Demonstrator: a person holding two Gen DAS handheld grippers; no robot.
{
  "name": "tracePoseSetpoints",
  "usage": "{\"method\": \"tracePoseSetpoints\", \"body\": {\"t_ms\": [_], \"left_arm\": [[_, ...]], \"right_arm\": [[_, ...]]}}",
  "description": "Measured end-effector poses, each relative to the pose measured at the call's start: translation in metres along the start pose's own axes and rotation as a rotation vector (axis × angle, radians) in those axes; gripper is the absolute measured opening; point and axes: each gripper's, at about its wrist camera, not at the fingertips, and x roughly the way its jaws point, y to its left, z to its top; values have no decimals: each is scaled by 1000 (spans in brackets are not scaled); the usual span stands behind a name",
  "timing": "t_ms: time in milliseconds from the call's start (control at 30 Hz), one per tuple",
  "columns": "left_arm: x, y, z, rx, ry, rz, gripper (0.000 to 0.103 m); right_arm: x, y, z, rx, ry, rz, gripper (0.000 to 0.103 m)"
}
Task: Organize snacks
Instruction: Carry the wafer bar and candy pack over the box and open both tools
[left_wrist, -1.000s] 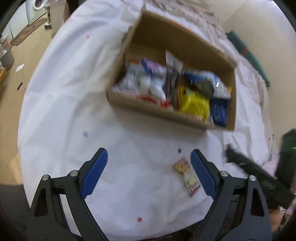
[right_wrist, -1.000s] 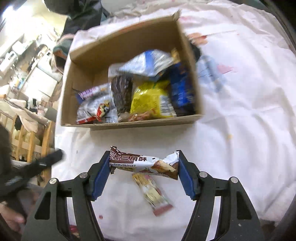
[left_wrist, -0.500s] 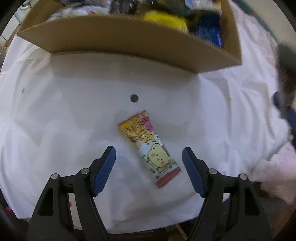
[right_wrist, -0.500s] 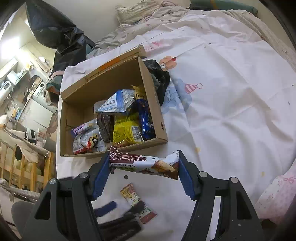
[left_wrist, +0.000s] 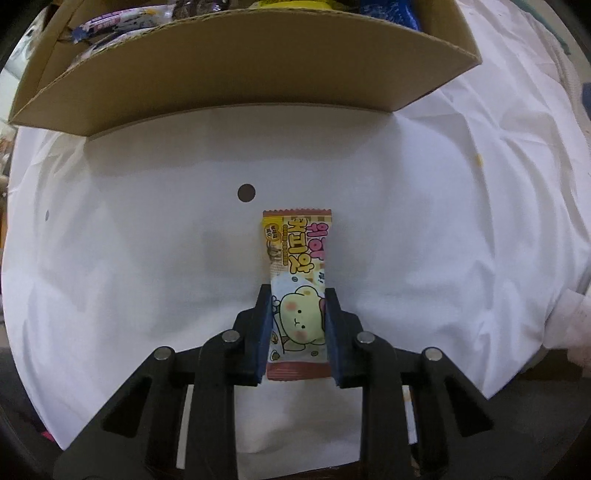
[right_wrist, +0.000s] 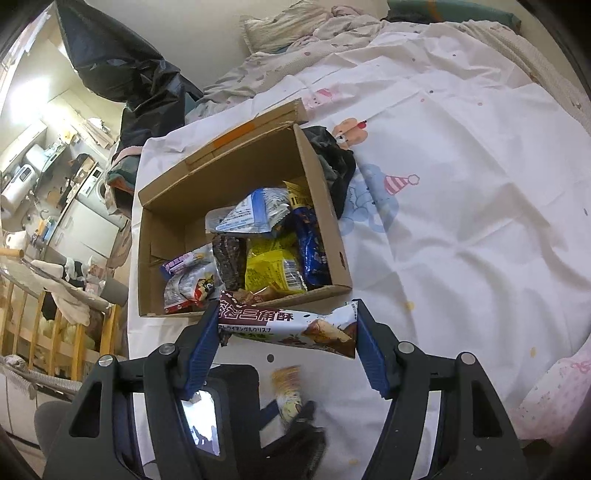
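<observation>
**Risks, largest item first**

- Cardboard box (right_wrist: 236, 192), on the white bedsheet (left_wrist: 461, 221), at 12 o'clock in the left wrist view and 11 o'clock in the right wrist view; already crowded with a yellow packet (right_wrist: 273, 269), a blue packet (right_wrist: 310, 247) and a white-and-blue bag (right_wrist: 251, 214). Likely trouble: little free floor except the bare far-left corner, so a new snack dropped on the heap may slide over the low near wall.
- Triangle crisp bar (right_wrist: 288, 326), brown and white, lying crosswise. Likely trouble: held only by its two crimped ends; the wrapper may buckle or slip out on the way to the box.
- Bear-print snack bar (left_wrist: 297, 288), yellow and pink, lying flat on the sheet below the box wall, at 6 o'clock. Likely trouble: soft wrapper on soft bedding; sheet fabric may get pinched with it, or the bar may crush under a hard squeeze.

**Tools**

- Right gripper (right_wrist: 286, 332): spread moderately wide, blue pads pressing on both ends of the triangle crisp bar, held clear of the sheet just short of the box's near wall.
- Left gripper (left_wrist: 298, 325): pointing down at the sheet, jaws closing and nearly together, pads against both long edges of the bear-print snack bar at its lower half; bar not yet lifted.
</observation>
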Motion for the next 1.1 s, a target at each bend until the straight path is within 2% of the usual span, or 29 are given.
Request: {"method": "tracePoseSetpoints", "body": {"t_ms": [100, 233, 633, 800, 933, 1100], "left_arm": [[-4, 8, 0, 25, 9, -10, 22], [-12, 30, 7, 7, -5, 1, 22], [-60, 103, 14, -37, -100, 90, 22], [-91, 122, 21, -47, -177, 97, 22], [-130, 146, 28, -50, -280, 83, 22], [-167, 166, 38, -29, -403, 44, 22]], "right_arm": [[2, 2, 0, -11, 4, -4, 70], [5, 4, 0, -22, 10, -6, 70], [14, 9, -4, -49, 39, -22, 70], [13, 10, -5, -45, 34, -15, 70], [11, 12, -3, -50, 18, -18, 72], [22, 24, 0, -99, 39, -33, 72]]}}
